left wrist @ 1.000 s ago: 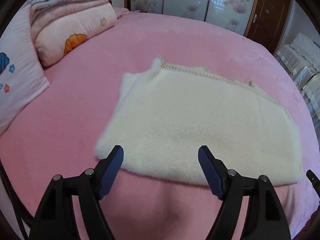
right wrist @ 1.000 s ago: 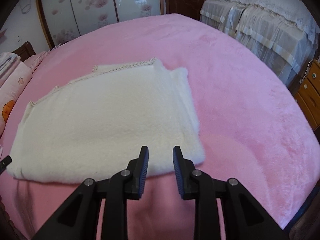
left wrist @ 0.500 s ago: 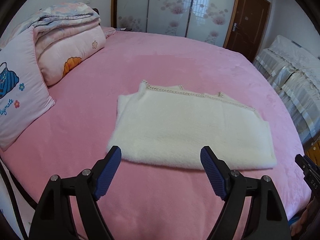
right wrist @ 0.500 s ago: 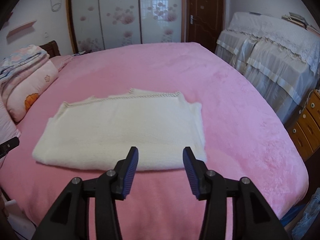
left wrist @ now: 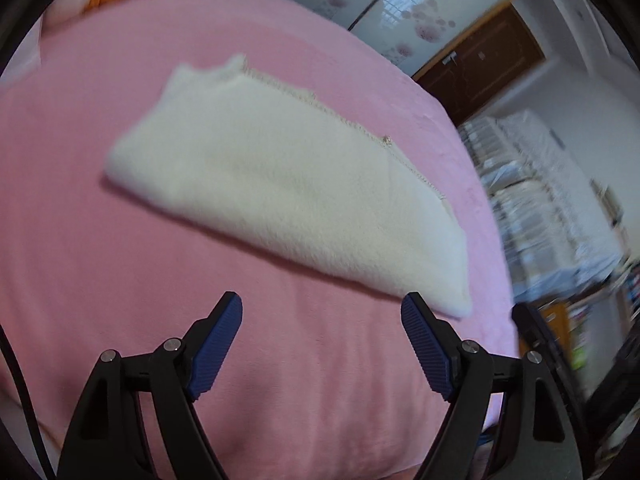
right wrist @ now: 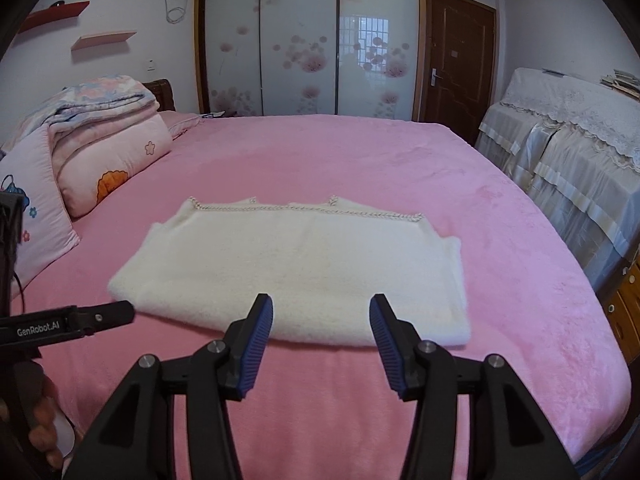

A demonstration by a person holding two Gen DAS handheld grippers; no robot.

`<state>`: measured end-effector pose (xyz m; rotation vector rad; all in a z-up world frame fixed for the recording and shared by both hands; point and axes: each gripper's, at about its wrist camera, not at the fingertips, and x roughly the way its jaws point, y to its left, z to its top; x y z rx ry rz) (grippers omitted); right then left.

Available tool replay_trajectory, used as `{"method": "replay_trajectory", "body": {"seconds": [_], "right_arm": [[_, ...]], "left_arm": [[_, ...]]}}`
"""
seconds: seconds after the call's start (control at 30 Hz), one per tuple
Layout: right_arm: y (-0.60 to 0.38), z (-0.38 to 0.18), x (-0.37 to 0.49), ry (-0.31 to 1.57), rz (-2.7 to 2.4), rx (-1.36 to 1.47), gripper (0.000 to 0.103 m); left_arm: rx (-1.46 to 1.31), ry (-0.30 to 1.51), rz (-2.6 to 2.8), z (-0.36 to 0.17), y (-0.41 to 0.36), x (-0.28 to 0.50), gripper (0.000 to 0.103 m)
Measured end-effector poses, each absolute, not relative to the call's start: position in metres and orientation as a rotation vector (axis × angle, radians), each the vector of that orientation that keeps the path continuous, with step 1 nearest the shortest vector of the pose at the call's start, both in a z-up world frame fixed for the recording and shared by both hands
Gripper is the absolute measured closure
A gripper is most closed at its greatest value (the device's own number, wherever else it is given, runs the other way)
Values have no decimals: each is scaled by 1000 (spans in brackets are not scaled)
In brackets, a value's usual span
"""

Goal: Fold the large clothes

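Now a fluffy white garment [right wrist: 304, 268] lies folded flat in the middle of a big pink bed [right wrist: 500, 240]. It is a long, neat shape, and a braided trim [right wrist: 304, 209] runs along its far edge. In the left wrist view the garment [left wrist: 288, 184] looks tilted and a bit blurry, but it lies flat on the bed [left wrist: 80, 200] there too.

The right tongs [right wrist: 321, 320] hang over the near edge of the garment. Their blue pads [right wrist: 256, 344] stand apart, and they have just been opening. Nothing is pinched between them; the pads do not press on the cloth.

The left tongs [left wrist: 322, 320] are wide apart. They are over bare pink bed, just in front of the garment's near edge, and they hold nothing. The right pad [left wrist: 426, 344] is near the garment's right corner. In the right wrist view the left tongs [right wrist: 104, 316] poke in from the left side, with their tip close to the garment's left corner. A hand [right wrist: 44, 424] shows at the bottom left, gripping the handle.

Pink pillows [right wrist: 108, 160] and a folded quilt [right wrist: 92, 100] sit at the left end of the bed. Behind the bed stand sliding doors with flowers [right wrist: 304, 40] and a brown door [right wrist: 456, 60].
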<state>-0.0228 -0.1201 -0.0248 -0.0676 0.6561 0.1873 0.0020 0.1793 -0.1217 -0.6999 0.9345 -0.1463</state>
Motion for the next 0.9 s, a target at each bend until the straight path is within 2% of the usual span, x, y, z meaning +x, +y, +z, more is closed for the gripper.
{"method": "replay_trajectory", "body": {"seconds": [0.17,0.4,0.77,0.8,0.83,0.87,0.9], "right_arm": [[-105,-55,-5,721,207,-75,52],[-89,-86,22,783,219,-88,52],[-80,-110,56,817,202,-91,52],[-79,-111,59,817,201,-91,52],[-79,-111,63,814,199,-92,52],[-79,-111,67,806,195,-99,52],[-79,-110,71,799,194,-106,53]], "left_arm": [[-856,899,-164,-177,195,16,23],[-980,807,-135,-223,222,49,23],[-967,684,-73,-227,237,120,26],[-963,680,-60,-223,238,126,28],[-952,671,-39,-220,238,129,36],[-935,671,-17,-216,239,130,52],[-896,675,20,-212,236,132,62]]}}
